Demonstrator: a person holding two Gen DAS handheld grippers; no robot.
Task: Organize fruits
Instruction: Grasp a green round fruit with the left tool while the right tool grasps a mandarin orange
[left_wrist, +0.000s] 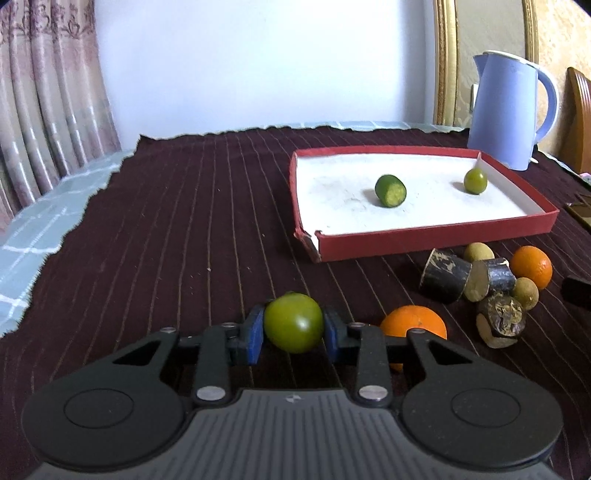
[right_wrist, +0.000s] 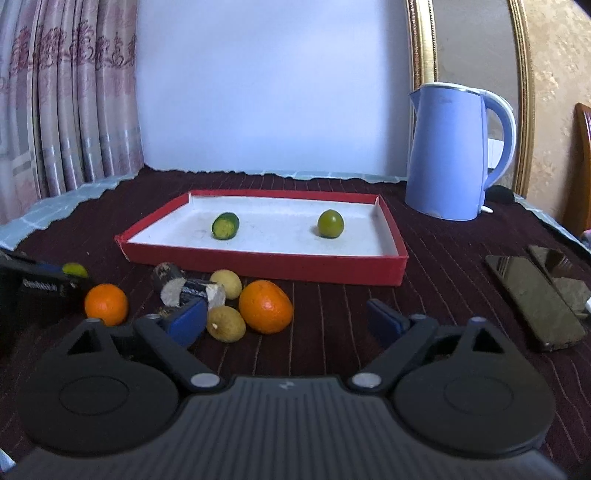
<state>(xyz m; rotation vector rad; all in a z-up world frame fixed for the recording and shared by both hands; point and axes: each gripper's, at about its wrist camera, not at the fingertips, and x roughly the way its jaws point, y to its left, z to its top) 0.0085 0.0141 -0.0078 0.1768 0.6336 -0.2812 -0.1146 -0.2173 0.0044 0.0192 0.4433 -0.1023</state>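
My left gripper (left_wrist: 293, 326) is shut on a round green fruit (left_wrist: 293, 322), held low over the dark cloth, left of and nearer than the red tray (left_wrist: 436, 242). The tray holds a cut green fruit (left_wrist: 390, 190) and a small green fruit (left_wrist: 475, 181). In front of the tray lie two oranges (left_wrist: 413, 322) (left_wrist: 533, 266), yellowish fruits (left_wrist: 478, 252) and dark cylinder pieces (left_wrist: 445, 275). My right gripper (right_wrist: 286, 323) is open and empty, just behind an orange (right_wrist: 266, 306) and a yellowish fruit (right_wrist: 226, 324). The left gripper with its green fruit (right_wrist: 75, 269) shows at the right wrist view's left edge.
A blue kettle (right_wrist: 448, 151) stands behind the tray's right end. Two dark phones (right_wrist: 535, 299) lie on the cloth at the right. A curtain (left_wrist: 48, 96) hangs at the far left. The dark cloth (left_wrist: 177, 221) stretches left of the tray to the table edge.
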